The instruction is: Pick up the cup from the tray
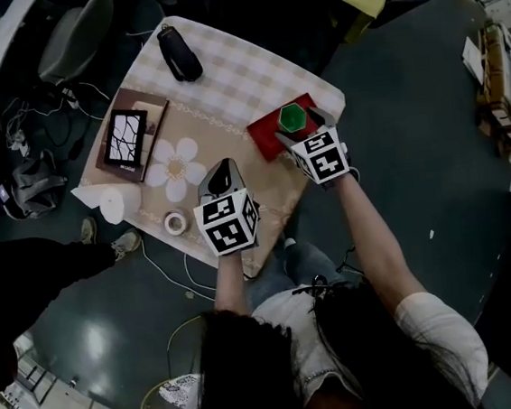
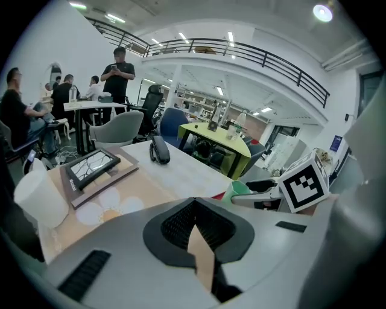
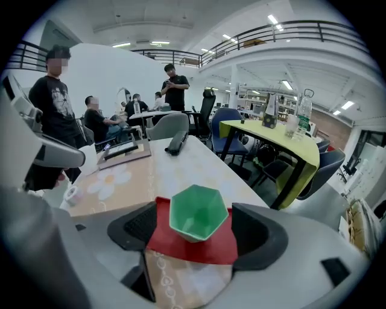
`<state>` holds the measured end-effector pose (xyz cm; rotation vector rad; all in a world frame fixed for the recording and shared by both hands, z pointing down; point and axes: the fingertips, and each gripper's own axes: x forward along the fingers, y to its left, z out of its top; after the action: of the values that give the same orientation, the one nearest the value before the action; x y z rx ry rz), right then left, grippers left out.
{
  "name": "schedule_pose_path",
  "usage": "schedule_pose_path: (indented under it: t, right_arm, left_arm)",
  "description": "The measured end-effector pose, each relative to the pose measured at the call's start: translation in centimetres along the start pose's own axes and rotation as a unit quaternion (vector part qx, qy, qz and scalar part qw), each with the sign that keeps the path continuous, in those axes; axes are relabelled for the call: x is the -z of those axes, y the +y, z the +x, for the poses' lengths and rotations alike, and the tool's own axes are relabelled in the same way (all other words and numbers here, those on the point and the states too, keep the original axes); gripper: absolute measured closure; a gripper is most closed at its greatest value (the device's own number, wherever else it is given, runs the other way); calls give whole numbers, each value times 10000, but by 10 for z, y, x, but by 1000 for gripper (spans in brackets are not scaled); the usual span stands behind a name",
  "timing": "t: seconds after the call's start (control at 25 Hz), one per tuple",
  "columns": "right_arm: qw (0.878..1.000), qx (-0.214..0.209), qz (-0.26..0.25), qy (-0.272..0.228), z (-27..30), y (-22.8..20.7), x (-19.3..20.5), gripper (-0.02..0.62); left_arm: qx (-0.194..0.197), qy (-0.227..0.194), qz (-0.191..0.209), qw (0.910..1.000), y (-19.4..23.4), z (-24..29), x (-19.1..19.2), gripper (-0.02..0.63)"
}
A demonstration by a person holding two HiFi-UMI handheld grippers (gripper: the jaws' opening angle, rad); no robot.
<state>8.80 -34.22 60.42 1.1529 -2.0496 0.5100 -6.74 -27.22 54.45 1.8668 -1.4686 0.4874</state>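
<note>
A green hexagonal cup stands upright on a red tray near the table's right edge. My right gripper is open, one jaw on each side of the cup, and the pads stand clear of its walls. My left gripper hovers over the table's near edge, left of the tray, shut on nothing. In the left gripper view the cup shows beside the right gripper's marker cube.
On the checked cloth lie a black case, a framed picture on a brown board, a white flower mat, a tape roll and a white cylinder. Beyond the table are chairs, a yellow table and people.
</note>
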Motion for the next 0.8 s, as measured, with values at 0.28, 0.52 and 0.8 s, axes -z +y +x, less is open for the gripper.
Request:
schedule_pose_path:
  t: [0.28, 0.52, 0.8]
  right_arm:
    - [9994, -29, -56, 341, 24, -6, 5, 225]
    - [9982, -40, -123, 593, 31, -5, 8, 267]
    - [9991, -128, -184, 347, 16, 11, -10, 270]
  left_arm:
    - [79, 152, -24, 9999, 4, 17, 0, 601]
    - [78, 265, -36, 9996, 9, 22, 6, 601]
    - [-57, 277, -4, 9996, 17, 14, 10, 601]
